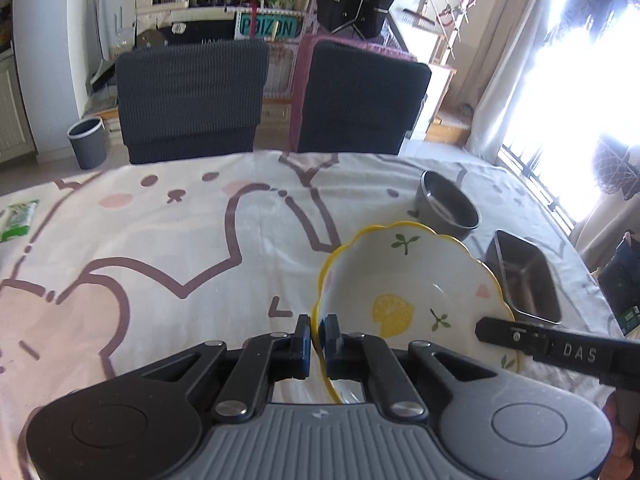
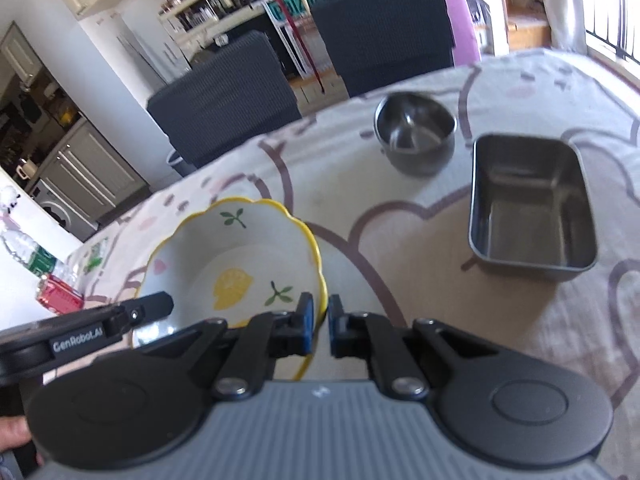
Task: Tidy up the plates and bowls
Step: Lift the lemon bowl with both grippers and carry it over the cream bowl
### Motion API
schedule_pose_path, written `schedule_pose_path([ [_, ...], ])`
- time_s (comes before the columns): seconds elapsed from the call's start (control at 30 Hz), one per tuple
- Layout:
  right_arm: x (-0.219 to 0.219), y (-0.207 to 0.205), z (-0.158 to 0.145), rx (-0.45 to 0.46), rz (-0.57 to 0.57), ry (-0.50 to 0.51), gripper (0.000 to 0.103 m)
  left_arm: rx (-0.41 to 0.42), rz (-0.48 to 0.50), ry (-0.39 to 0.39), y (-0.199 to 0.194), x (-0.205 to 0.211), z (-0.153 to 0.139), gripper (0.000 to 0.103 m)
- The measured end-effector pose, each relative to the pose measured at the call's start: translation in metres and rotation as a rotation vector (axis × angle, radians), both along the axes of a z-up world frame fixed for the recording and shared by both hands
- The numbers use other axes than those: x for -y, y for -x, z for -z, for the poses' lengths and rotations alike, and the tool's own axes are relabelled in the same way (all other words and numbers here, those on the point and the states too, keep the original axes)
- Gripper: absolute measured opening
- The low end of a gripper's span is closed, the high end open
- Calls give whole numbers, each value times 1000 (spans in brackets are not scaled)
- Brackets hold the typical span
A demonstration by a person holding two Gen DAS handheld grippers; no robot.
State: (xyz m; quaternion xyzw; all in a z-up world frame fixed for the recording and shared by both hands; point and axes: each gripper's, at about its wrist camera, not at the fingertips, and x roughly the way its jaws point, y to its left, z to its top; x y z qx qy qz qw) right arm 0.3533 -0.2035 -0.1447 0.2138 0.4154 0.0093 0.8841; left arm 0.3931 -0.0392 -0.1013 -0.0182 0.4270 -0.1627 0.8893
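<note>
A white bowl with a yellow scalloped rim and lemon print is held between both grippers above the table. My left gripper is shut on its left rim. My right gripper is shut on its right rim. The right gripper's finger also shows at the bowl's right side in the left wrist view. A round steel bowl stands farther back. A rectangular steel container stands to its right.
The table carries a cartoon-print cloth. Two dark chairs stand at the far edge. A green packet lies at the left edge. A water bottle and red packet lie at the left.
</note>
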Motion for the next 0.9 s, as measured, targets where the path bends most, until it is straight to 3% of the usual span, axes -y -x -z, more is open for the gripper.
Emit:
schedule_pose_path([
  [0.47,-14,60,-42,134,-138,27,9,72,-72,4,86,-28,-44,7],
  [0.9,-37,88,-36,77,-236,66,9,-58,-162,93,134,-56,-26,7],
])
